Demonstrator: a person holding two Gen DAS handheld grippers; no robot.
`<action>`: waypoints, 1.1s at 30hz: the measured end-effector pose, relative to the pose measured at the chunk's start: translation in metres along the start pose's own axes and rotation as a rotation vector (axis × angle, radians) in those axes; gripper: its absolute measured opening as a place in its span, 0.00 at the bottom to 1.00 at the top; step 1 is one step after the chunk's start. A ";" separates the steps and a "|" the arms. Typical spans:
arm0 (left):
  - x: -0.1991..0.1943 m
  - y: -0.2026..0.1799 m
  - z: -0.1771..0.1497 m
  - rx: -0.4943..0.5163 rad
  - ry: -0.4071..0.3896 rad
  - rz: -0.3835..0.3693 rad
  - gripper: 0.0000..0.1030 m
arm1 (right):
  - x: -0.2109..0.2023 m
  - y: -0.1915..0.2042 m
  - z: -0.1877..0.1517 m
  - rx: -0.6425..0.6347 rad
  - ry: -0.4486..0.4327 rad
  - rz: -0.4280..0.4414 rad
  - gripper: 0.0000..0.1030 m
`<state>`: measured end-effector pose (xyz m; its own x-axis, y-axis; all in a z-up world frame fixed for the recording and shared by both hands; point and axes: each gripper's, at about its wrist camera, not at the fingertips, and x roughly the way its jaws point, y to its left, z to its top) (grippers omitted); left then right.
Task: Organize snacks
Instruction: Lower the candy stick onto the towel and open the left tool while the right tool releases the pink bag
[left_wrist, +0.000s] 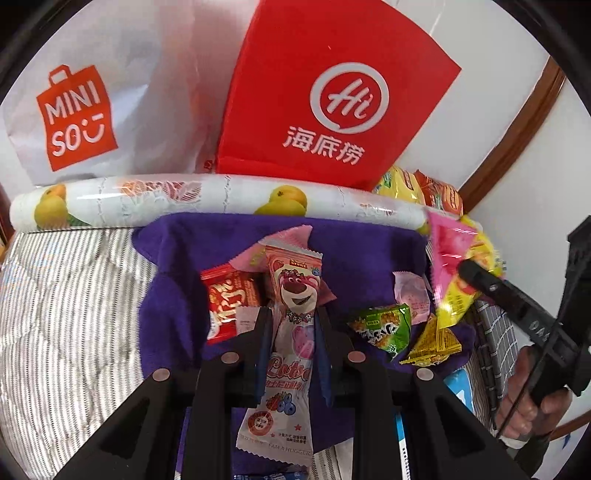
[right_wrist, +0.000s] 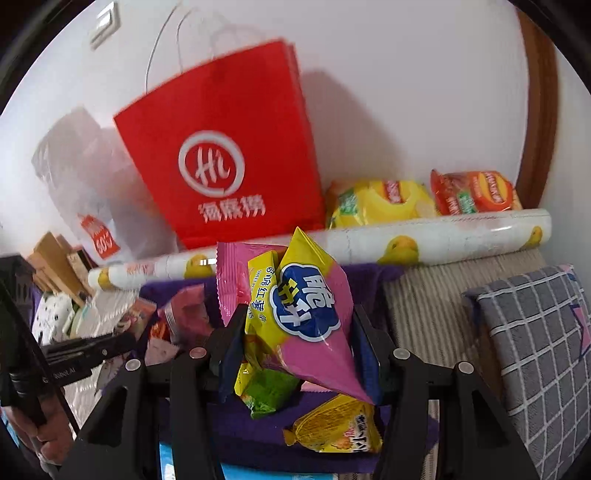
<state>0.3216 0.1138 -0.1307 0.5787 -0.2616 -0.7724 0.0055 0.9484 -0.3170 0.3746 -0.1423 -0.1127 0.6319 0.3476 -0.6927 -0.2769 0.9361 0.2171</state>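
My left gripper (left_wrist: 293, 325) is shut on a long pink bear-print candy packet (left_wrist: 291, 332), held upright above a purple cloth (left_wrist: 354, 254). On that cloth lie a red snack packet (left_wrist: 227, 299), a green packet (left_wrist: 384, 328), a small yellow packet (left_wrist: 436, 341) and a pale pink wrapper (left_wrist: 410, 291). My right gripper (right_wrist: 297, 330) is shut on a pink and yellow chip bag (right_wrist: 295, 306), lifted above the cloth (right_wrist: 258, 424). Below it rest a green packet (right_wrist: 269, 391) and a yellow corn-print packet (right_wrist: 336, 428). The right gripper with its bag (left_wrist: 454, 269) also shows at the right of the left wrist view.
A red paper bag (left_wrist: 332, 92) and a white plastic bag (left_wrist: 110, 92) stand against the wall behind a fruit-print roll (left_wrist: 221, 199). Yellow and orange chip bags (right_wrist: 421, 199) lie behind the roll. A grey checked cushion (right_wrist: 535, 350) is at right. Striped bedding (left_wrist: 66, 295) surrounds the cloth.
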 end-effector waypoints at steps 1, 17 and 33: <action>0.003 -0.002 0.000 0.004 0.006 -0.003 0.21 | 0.005 0.001 -0.003 -0.005 0.015 -0.002 0.52; 0.032 -0.020 -0.010 0.050 0.059 -0.013 0.21 | 0.015 -0.008 -0.022 -0.009 0.131 -0.003 0.59; -0.010 -0.022 -0.021 0.055 0.021 0.014 0.43 | -0.055 0.013 -0.039 -0.006 0.067 0.033 0.63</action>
<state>0.2986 0.0915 -0.1273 0.5617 -0.2514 -0.7882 0.0425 0.9602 -0.2760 0.3079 -0.1518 -0.0990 0.5728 0.3739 -0.7295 -0.3015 0.9236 0.2368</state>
